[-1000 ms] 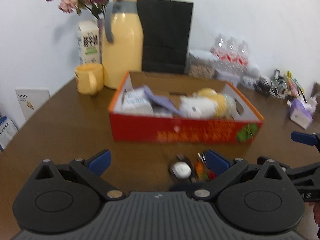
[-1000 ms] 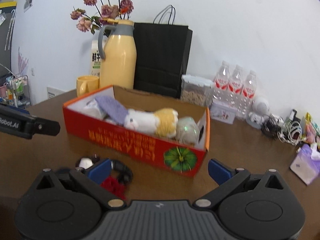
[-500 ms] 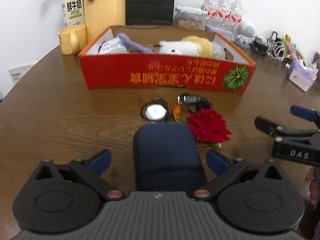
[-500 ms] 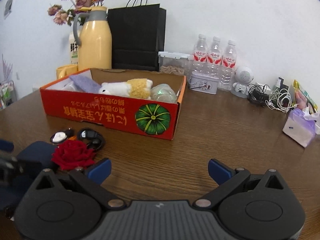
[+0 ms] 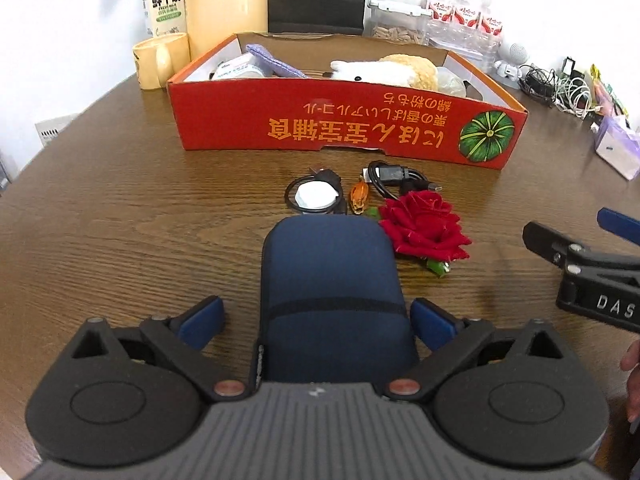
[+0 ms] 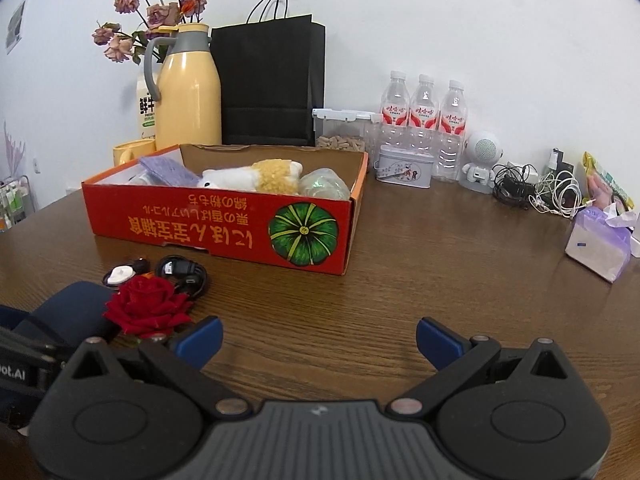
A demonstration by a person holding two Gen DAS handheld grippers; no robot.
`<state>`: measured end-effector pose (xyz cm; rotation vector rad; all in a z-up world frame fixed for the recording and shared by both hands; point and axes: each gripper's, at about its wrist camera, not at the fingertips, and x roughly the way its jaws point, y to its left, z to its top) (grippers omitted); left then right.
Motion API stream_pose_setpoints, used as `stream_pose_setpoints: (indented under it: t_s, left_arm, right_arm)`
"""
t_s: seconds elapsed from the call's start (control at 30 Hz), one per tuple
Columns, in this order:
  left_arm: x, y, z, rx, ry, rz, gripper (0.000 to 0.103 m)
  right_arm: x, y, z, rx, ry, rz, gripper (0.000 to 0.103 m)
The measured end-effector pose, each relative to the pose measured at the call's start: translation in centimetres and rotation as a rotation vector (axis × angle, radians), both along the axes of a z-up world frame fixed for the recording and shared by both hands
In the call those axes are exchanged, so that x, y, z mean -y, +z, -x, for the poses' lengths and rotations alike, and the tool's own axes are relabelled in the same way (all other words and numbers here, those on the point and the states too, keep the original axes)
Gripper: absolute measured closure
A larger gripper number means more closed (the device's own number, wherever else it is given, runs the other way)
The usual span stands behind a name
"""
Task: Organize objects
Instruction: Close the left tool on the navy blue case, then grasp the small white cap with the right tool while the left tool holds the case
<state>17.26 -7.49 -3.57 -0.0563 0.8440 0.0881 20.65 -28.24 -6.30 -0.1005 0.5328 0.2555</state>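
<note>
A dark blue zip case (image 5: 328,280) lies on the brown table between the fingers of my open left gripper (image 5: 318,320); the pads do not touch it. Beyond it lie a red rose (image 5: 424,228), a white puck with a black cable (image 5: 316,196), a small orange thing (image 5: 359,198) and a black coiled cable (image 5: 394,178). Behind them stands a red cardboard box (image 5: 348,128) holding a plush toy (image 5: 384,72) and other items. My right gripper (image 6: 318,340) is open and empty over bare table, right of the rose (image 6: 148,304) and the case (image 6: 68,312).
Along the back wall stand a yellow jug (image 6: 188,88), yellow mug (image 5: 160,60), milk carton (image 5: 164,0), black paper bag (image 6: 268,80), three water bottles (image 6: 424,112), a tin (image 6: 404,168) and tangled cables (image 6: 536,188). A tissue pack (image 6: 596,244) lies at right.
My left gripper has pulled back and tilted down from the red box, so the blue case now lies between its fingers. My right gripper has swung right, away from the small items.
</note>
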Motion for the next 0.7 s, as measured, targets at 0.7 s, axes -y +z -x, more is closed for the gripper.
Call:
stream_pose_setpoints:
  t_s: [0.7]
  left_arm:
    - [-2.9, 3.2, 1.8, 0.125, 0.000, 0.056, 0.036]
  right_arm:
    - [0.6, -0.4, -0.8, -0.048, -0.044, -0.034, 0.000]
